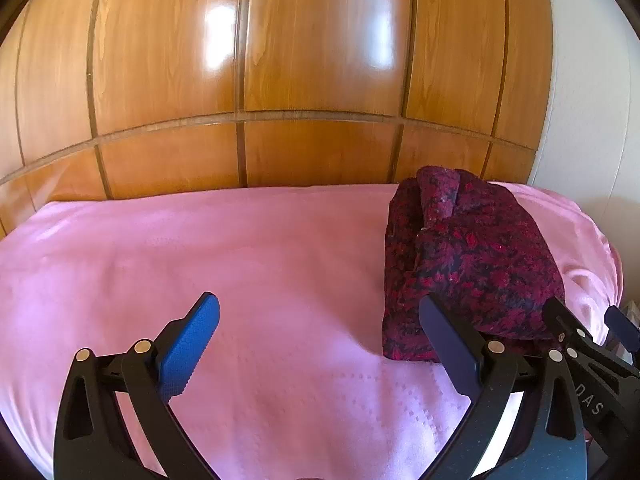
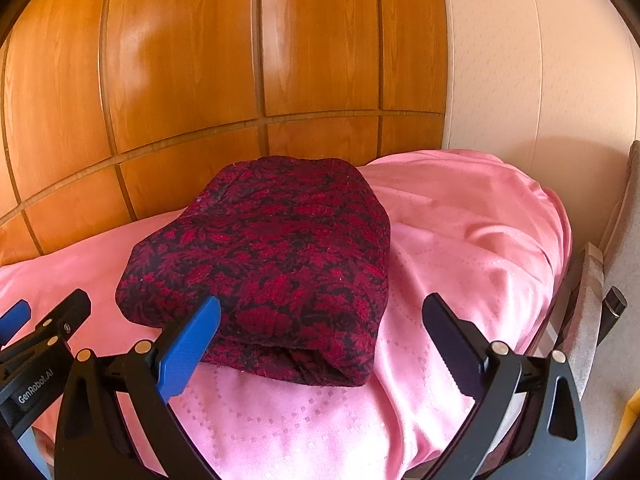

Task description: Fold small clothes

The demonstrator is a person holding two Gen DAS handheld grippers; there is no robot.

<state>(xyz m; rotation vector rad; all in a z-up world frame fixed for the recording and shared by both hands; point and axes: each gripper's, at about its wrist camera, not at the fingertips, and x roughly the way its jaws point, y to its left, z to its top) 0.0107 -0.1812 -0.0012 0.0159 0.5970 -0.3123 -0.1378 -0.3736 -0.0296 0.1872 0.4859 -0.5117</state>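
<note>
A dark red and black patterned garment [image 2: 276,264] lies folded into a thick bundle on the pink cloth [image 2: 460,240]. In the left wrist view the same garment [image 1: 472,256] sits at the right, with a rolled part on top near the far edge. My left gripper [image 1: 320,320] is open over bare pink cloth [image 1: 200,248], to the left of the bundle. My right gripper [image 2: 320,320] is open, just in front of the bundle's near edge, with nothing between its fingers. Each gripper shows at the edge of the other's view.
Glossy wooden cabinet panels [image 1: 280,60] rise right behind the covered surface. A pale wall [image 2: 540,80] stands to the right. Beside the surface's right edge there is a grey upholstered chair [image 2: 612,280].
</note>
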